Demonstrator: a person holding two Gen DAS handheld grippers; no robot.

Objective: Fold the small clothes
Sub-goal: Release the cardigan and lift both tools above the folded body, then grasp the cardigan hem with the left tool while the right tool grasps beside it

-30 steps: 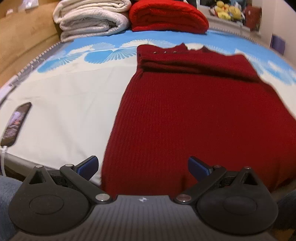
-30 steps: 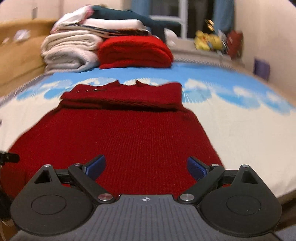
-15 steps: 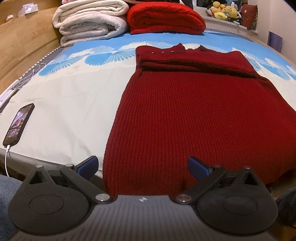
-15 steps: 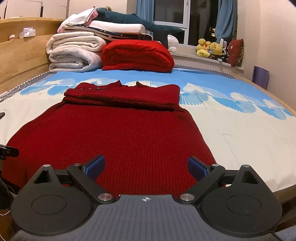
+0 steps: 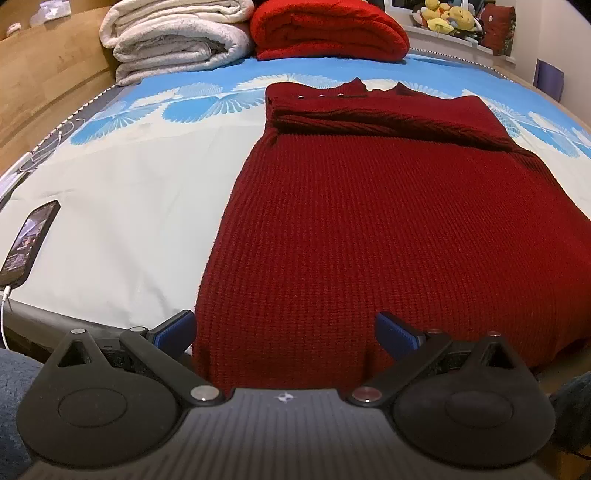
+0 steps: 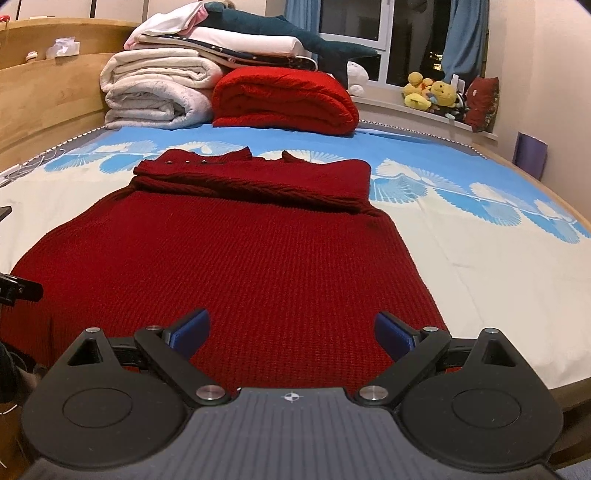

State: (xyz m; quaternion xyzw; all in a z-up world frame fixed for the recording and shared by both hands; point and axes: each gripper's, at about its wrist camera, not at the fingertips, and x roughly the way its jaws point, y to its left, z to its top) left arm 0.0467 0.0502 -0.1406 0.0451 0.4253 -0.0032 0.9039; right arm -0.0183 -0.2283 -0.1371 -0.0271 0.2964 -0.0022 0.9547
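both grippers (image 5: 284, 325) (image 6: 291, 328) gape wide, hiding the red sweater's (image 5: 369, 221) near hem.

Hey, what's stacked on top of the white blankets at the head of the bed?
On the white blankets lie folded white and pink bedding and a dark teal plush. What is behind the stack is hidden.

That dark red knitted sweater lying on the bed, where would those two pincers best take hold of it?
Probably at the near hem of the sweater, one corner per gripper, coming in from the bed's near edge. It lies flat with the hem closest, and the open left gripper and right gripper already face it.
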